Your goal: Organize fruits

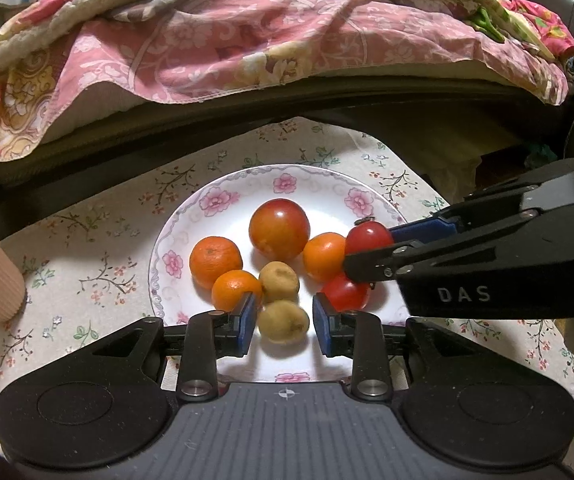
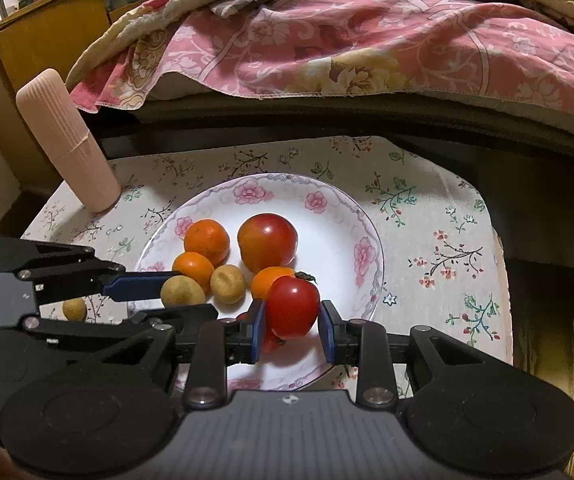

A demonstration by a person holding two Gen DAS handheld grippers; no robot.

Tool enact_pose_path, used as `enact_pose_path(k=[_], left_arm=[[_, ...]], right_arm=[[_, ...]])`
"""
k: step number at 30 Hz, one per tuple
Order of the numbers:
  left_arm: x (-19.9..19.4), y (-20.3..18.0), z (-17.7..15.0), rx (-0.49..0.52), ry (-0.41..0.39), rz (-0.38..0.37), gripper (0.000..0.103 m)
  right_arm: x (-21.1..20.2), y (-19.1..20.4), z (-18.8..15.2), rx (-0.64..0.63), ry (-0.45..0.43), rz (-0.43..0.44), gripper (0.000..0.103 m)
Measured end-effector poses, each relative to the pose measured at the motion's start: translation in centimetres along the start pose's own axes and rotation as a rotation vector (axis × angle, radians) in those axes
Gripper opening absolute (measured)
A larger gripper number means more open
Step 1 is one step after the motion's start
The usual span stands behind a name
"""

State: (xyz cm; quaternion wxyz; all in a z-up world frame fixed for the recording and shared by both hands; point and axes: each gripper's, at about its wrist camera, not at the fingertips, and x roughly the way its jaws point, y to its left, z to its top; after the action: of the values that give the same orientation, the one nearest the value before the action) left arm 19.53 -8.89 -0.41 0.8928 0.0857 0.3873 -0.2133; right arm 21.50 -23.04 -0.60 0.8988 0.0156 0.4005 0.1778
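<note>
Currently my right claw point(image 2: 292, 322) grips a tomato point(image 2: 292, 307) over the plate point(image 2: 327, 216); left claw point(image 1: 283, 316) loosely straddles a longan point(image 1: 283, 322). Next, release gently.

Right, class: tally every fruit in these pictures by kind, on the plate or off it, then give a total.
Oranges: 3
Small tomatoes: 2
Big red fruit: 1
Brown fruits: 3, one off the plate
Total: 9

Floral-cloth table point(image 2: 439, 216): flowered plate point(image 2: 343, 216), ribbed pink cylinder point(image 2: 67, 140).
</note>
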Motion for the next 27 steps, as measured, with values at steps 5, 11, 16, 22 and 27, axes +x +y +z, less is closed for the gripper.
enact_pose_path(k=[5,11,16,22,27], left_arm=[[-0.2,-0.1,0.1,0.003,-0.006,0.001,0.044],[-0.8,0.2,0.2,-0.001,-0.016,0.007,0.047],[-1.5,0.4,0.1,0.001,-0.019,0.016,0.047],[-2.6,0.7,-0.2,0.008,-0.018,0.029,0.048],[-3.7,1.2,-0.5,-0.001,-0.024,0.040,0.048]], right_arm=[[0.0,0.2,0.2,-0.004,0.002,0.004,0.032],[-0.1,0.2,0.2,0.000,0.000,0.009,0.032],[-0.5,0.0,0.4,0.016,-0.014,0.010,0.032],[-0.9,0.0,0.6,0.031,-0.031,0.007,0.032],[-1.6,-0.1,1.0,0.052,-0.052,0.005,0.032]])
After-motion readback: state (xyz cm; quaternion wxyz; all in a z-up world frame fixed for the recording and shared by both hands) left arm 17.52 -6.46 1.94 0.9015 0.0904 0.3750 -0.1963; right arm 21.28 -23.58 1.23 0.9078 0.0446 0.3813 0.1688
